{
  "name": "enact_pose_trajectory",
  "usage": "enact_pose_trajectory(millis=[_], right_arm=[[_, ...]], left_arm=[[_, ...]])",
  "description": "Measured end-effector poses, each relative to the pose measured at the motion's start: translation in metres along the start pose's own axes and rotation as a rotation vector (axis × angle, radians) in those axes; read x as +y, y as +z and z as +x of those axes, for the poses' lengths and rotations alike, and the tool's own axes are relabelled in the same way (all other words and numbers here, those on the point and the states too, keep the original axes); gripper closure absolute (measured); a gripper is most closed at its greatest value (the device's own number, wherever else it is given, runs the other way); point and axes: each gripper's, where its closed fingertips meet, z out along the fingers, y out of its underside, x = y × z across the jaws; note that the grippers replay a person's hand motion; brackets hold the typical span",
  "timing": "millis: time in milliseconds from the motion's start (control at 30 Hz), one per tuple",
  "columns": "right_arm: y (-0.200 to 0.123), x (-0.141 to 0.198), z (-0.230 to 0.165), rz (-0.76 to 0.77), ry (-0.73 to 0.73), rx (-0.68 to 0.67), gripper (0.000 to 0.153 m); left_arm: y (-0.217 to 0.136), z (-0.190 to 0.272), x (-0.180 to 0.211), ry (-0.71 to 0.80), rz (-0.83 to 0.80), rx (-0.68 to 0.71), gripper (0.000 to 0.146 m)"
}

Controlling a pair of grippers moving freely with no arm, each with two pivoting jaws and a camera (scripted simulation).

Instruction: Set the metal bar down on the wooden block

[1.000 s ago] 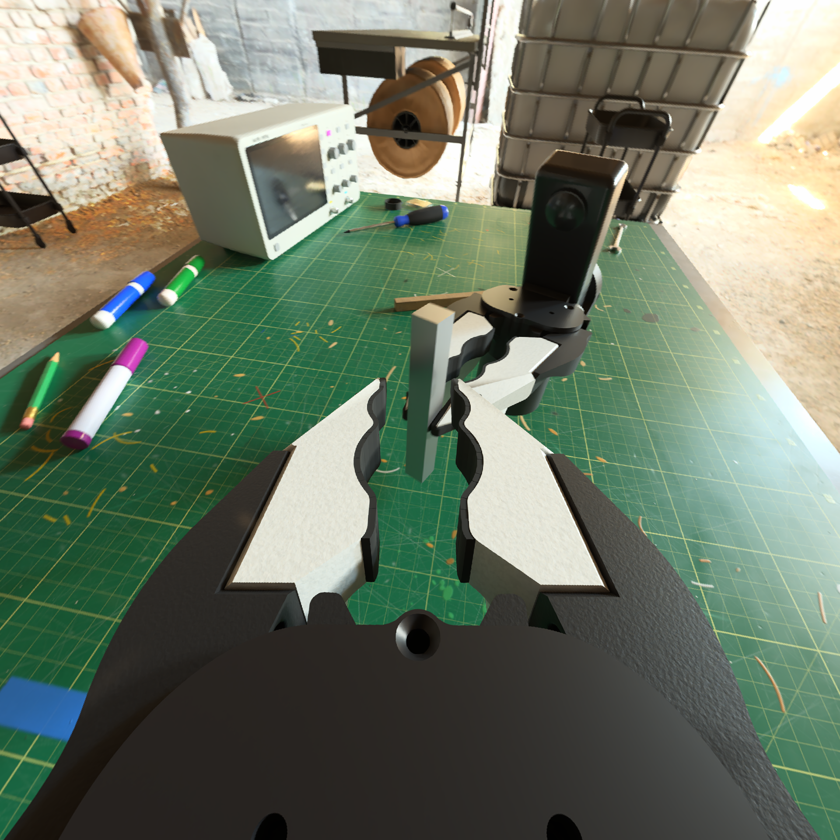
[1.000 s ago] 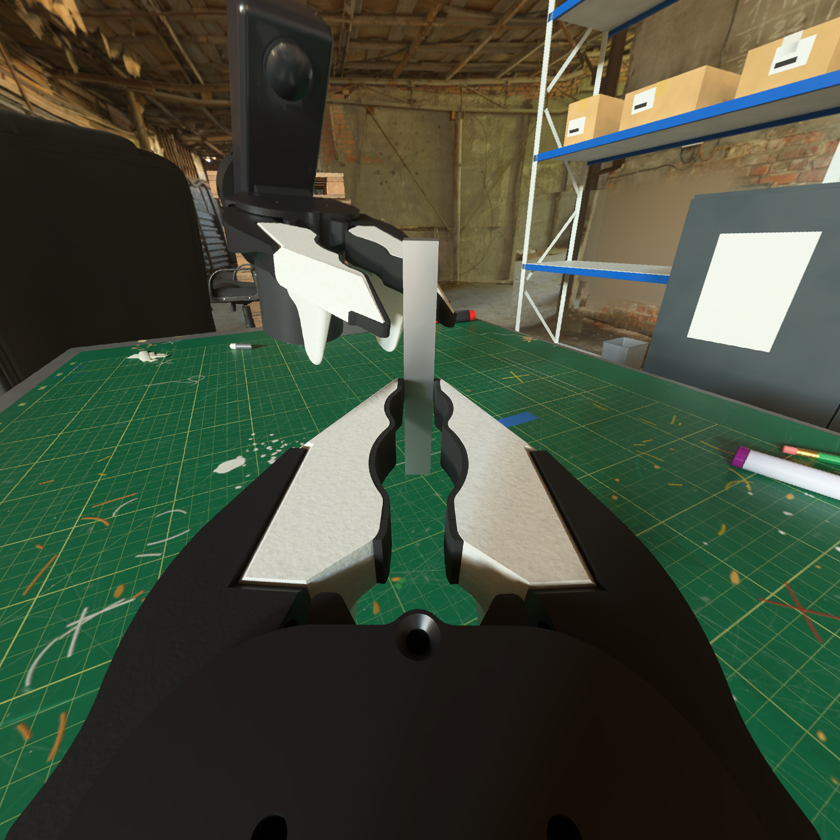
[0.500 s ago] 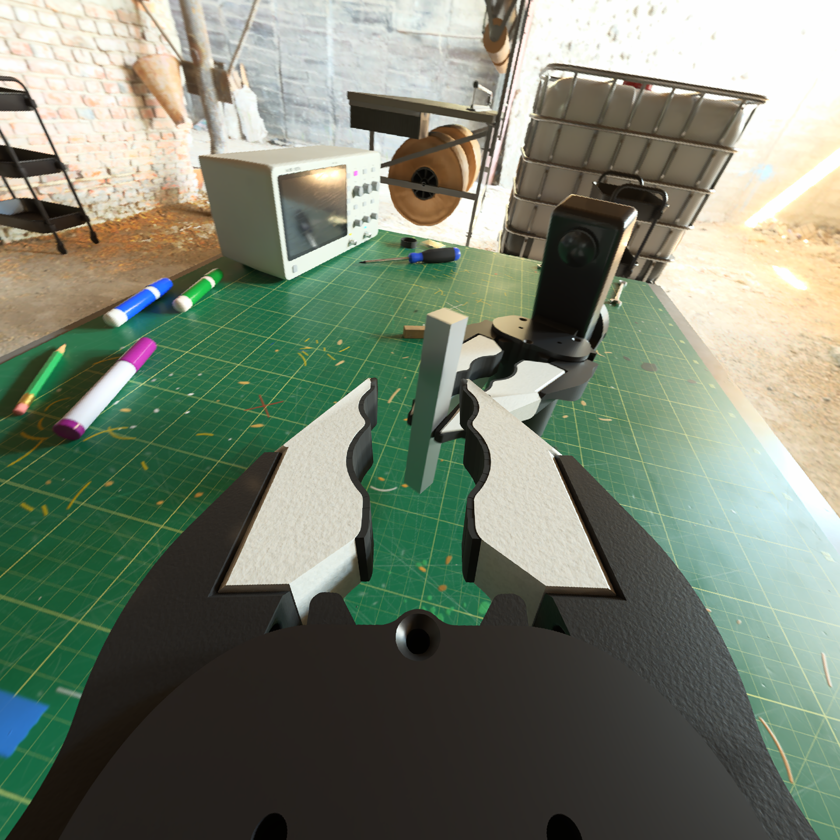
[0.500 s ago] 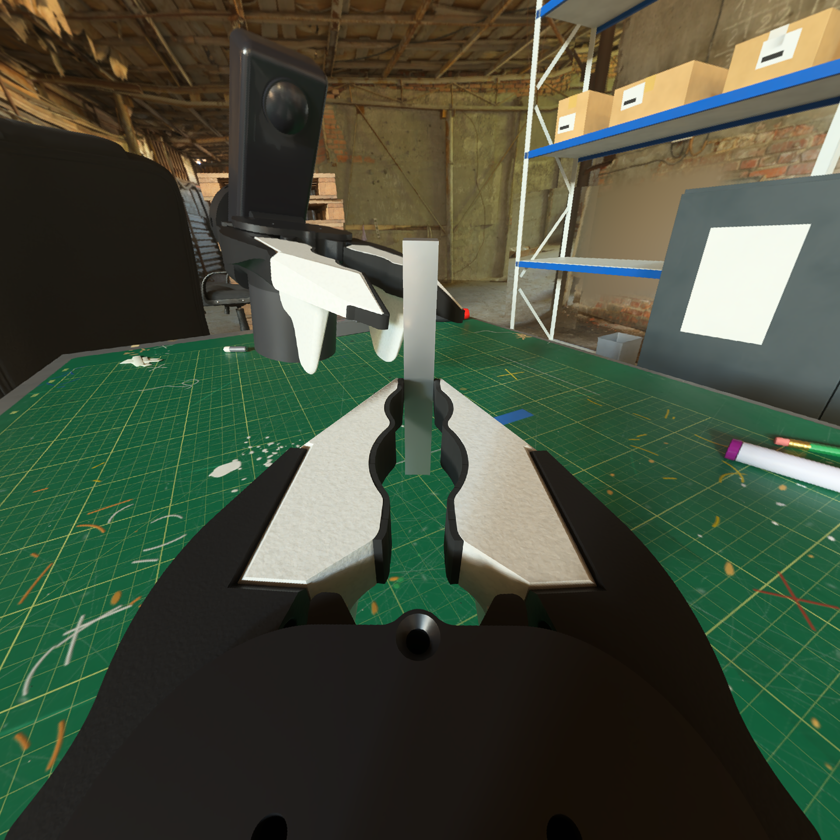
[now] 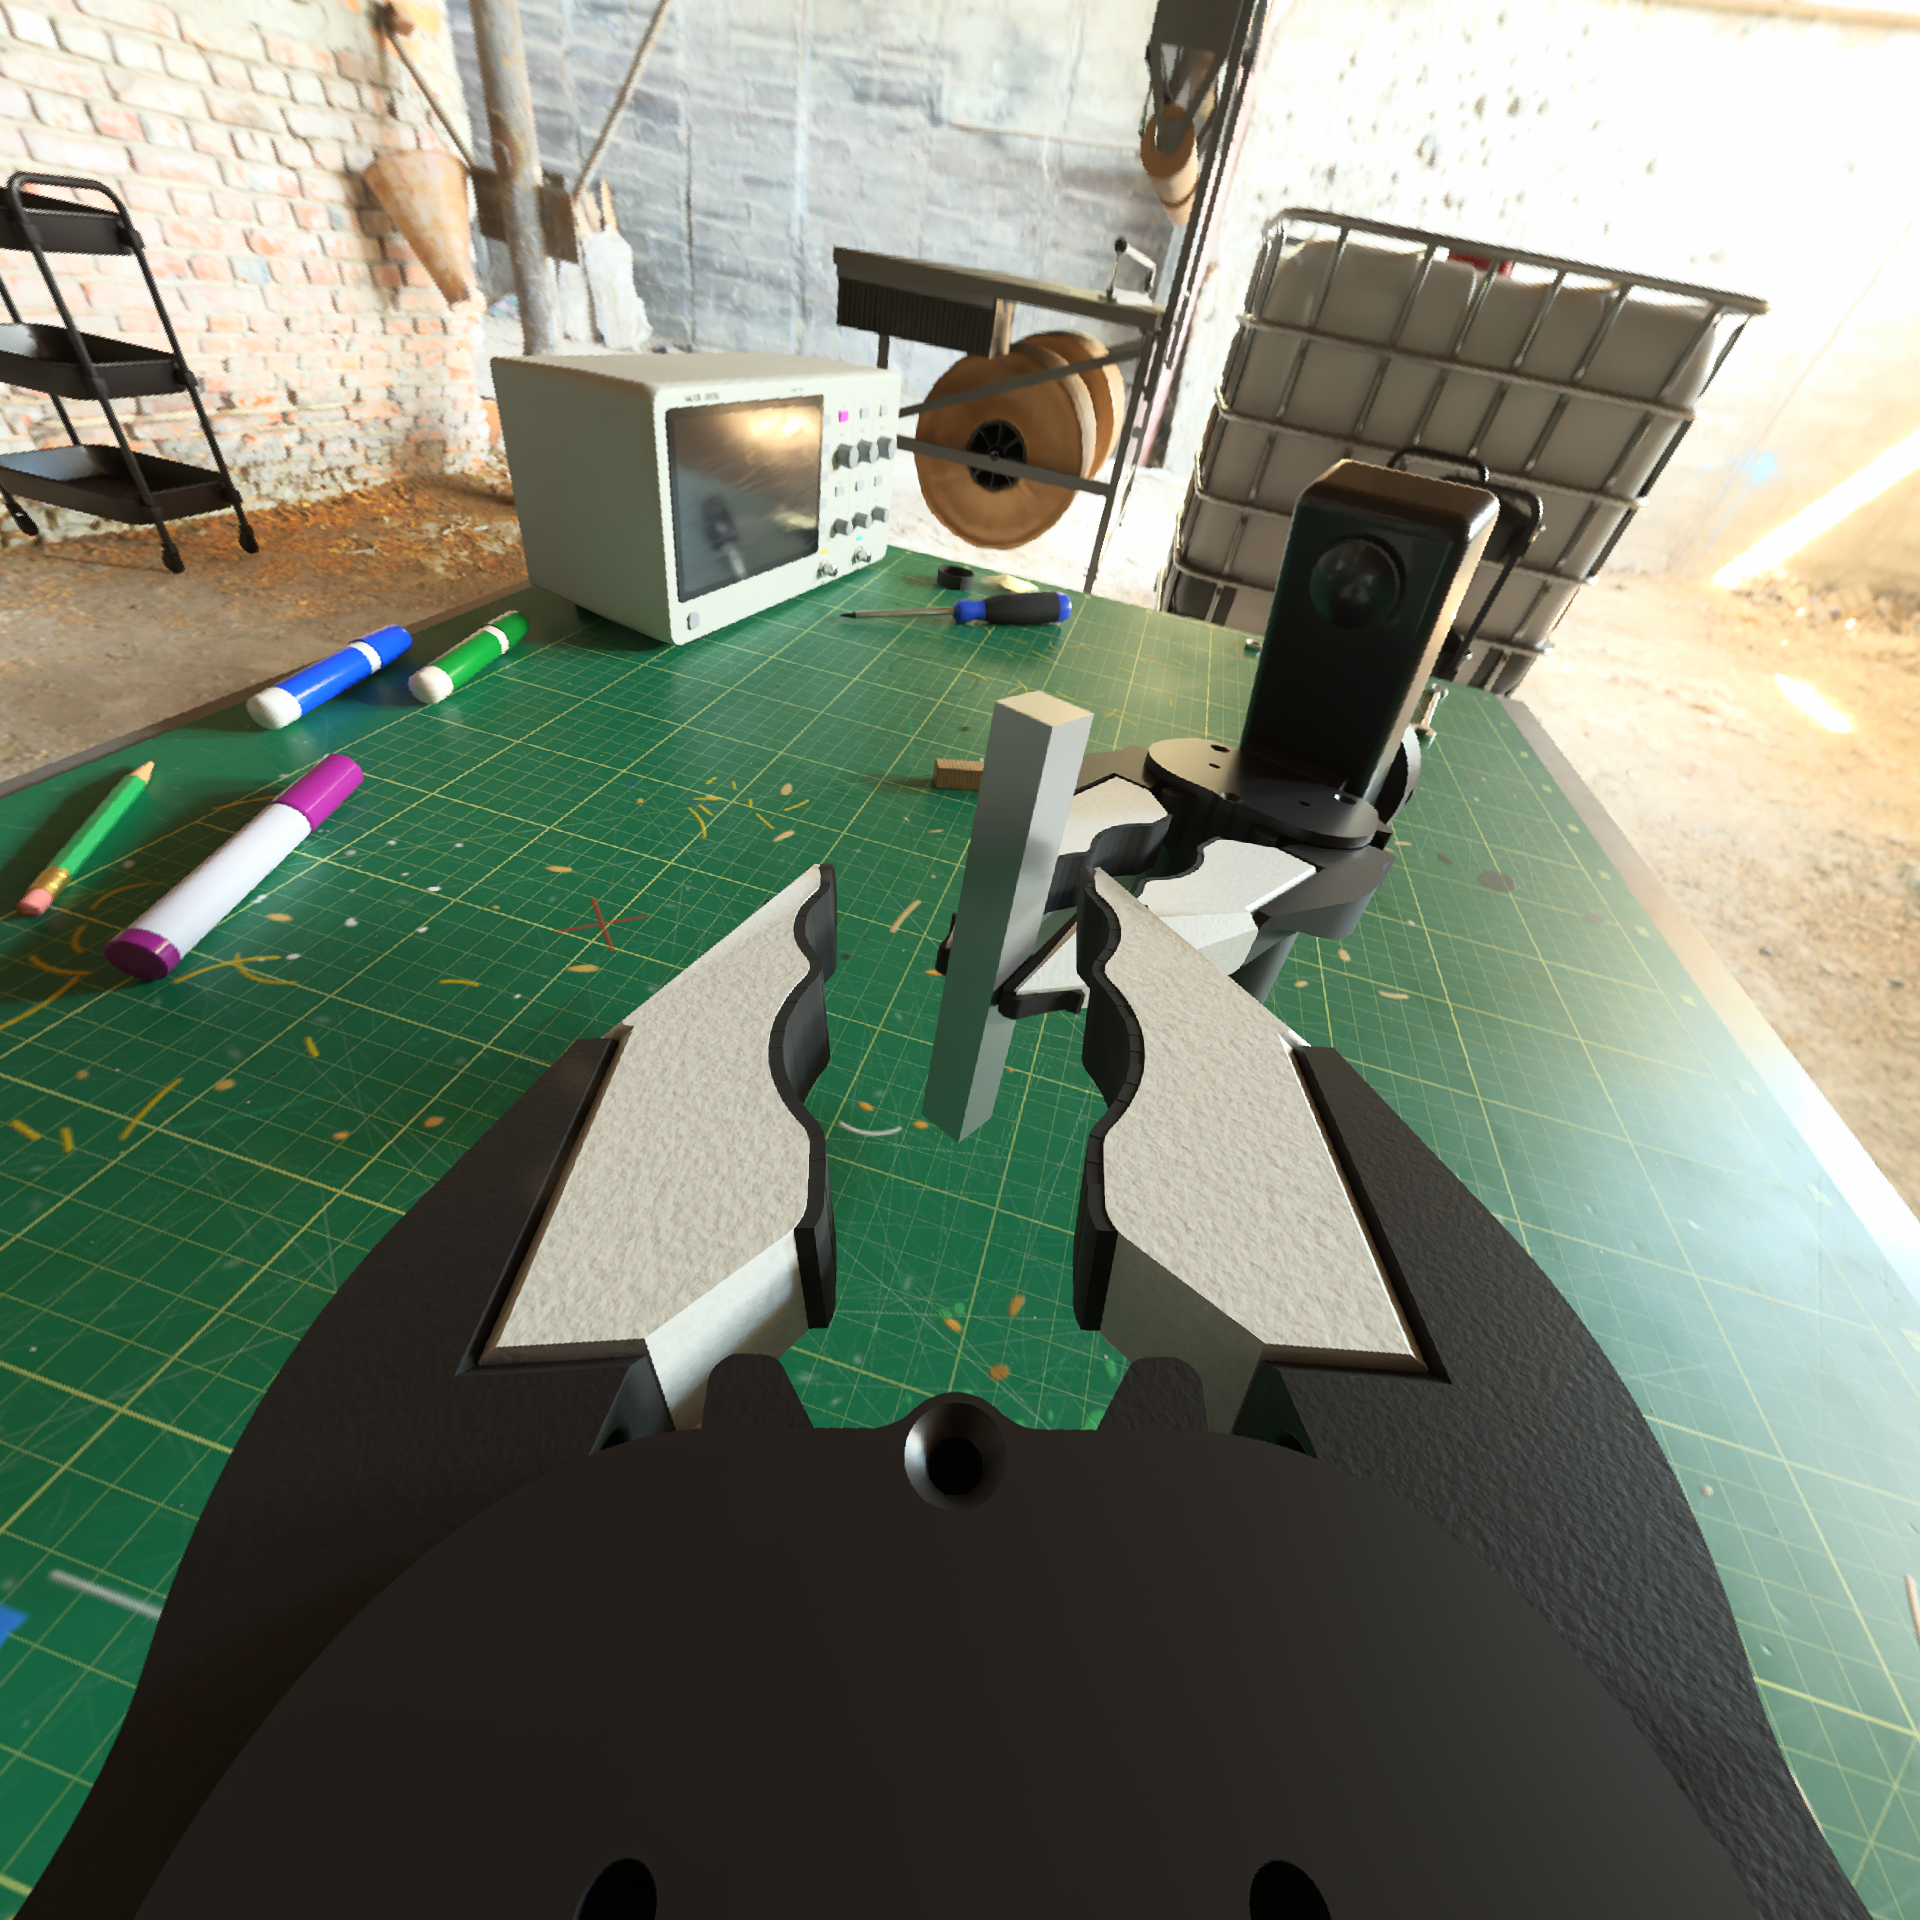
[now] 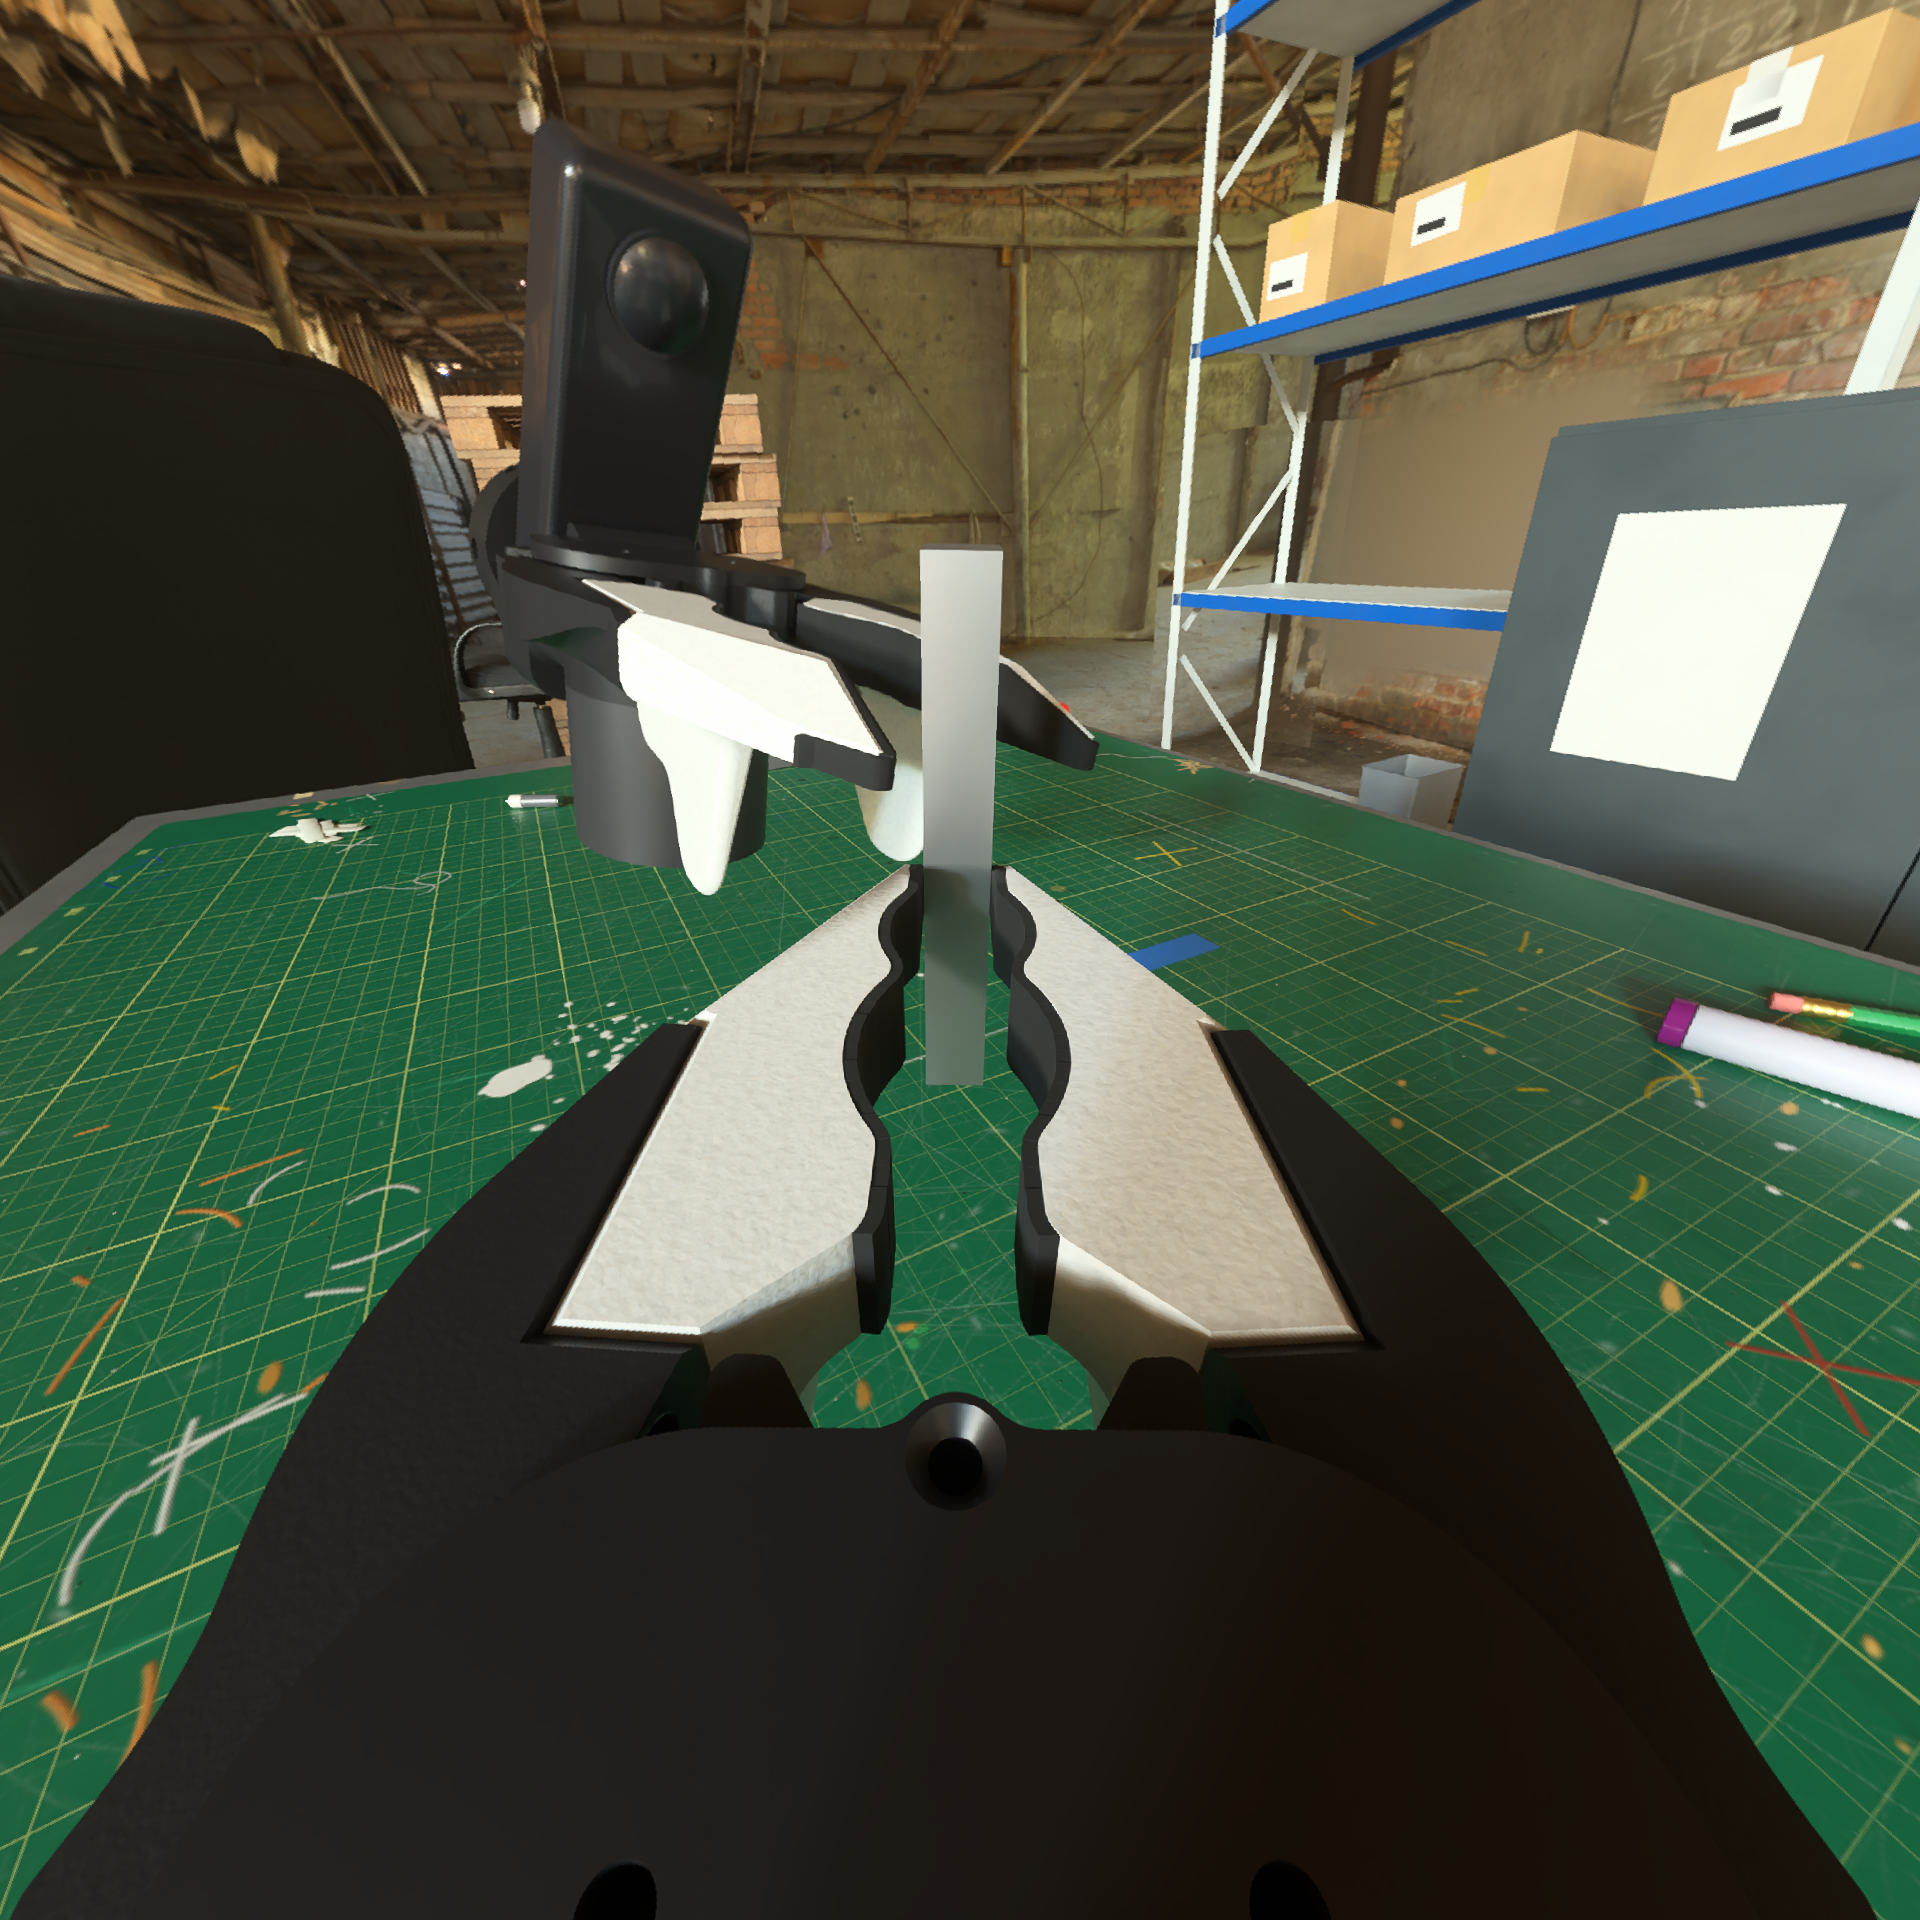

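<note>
The grey metal bar [image 6: 958, 727] stands upright, clear above the green mat. My right gripper [image 6: 956, 883] is shut on its lower part. In the left wrist view the bar [image 5: 1013, 862] hangs between and just beyond my left gripper's [image 5: 956, 894] fingertips. The left gripper is open and does not touch the bar. The right gripper [image 5: 1023, 982] faces me from behind the bar. The wooden block [image 5: 958, 772] is small and tan. It lies on the mat beyond the bar, mostly hidden by it.
A cream oscilloscope [image 5: 707, 488] and a blue-handled screwdriver [image 5: 997, 610] sit at the far end. Markers [image 5: 229, 873] and a pencil [image 5: 88, 836] lie at the left. The table edge [image 5: 1662, 935] runs along the right. A grey panel [image 6: 1714, 644] stands behind the mat.
My left gripper's jaws have spread wider and let go of the bar, and its view has tilted up. The right gripper still holds the bar upright in the same grip.
</note>
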Motion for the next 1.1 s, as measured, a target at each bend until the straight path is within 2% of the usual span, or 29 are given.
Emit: enact_pose_trajectory(millis=[100,233,400,633,800,900,1100], right_arm=[[-0.001,0.0,0.003,0.0,0.011,0.012,0.14],[-0.003,-0.002,0.005,0.004,0.001,0.025,0.14],[-0.001,-0.001,0.002,-0.004,0.0,0.016,0.14],[-0.002,-0.003,0.001,0.013,0.003,0.003,0.14],[-0.005,-0.006,0.006,0.031,0.031,0.017,0.14],[-0.005,-0.008,0.004,0.035,0.017,0.017,0.14],[-0.002,-0.005,0.0,0.019,0.01,0.003,0.14]], left_arm=[[-0.006,-0.008,0.002,-0.023,0.022,-0.022,0.1],[-0.022,-0.028,0.006,-0.025,0.011,-0.128,0.108],[-0.011,-0.002,-0.002,0.004,0.023,-0.015,0.104],[0.003,0.003,0.0,-0.002,0.039,0.002,0.107],[-0.02,-0.024,0.007,-0.014,0.025,-0.124,0.109],[-0.021,-0.017,0.004,-0.005,0.033,-0.085,0.108],[0.002,0.009,-0.005,0.025,0.065,0.011,0.101]])
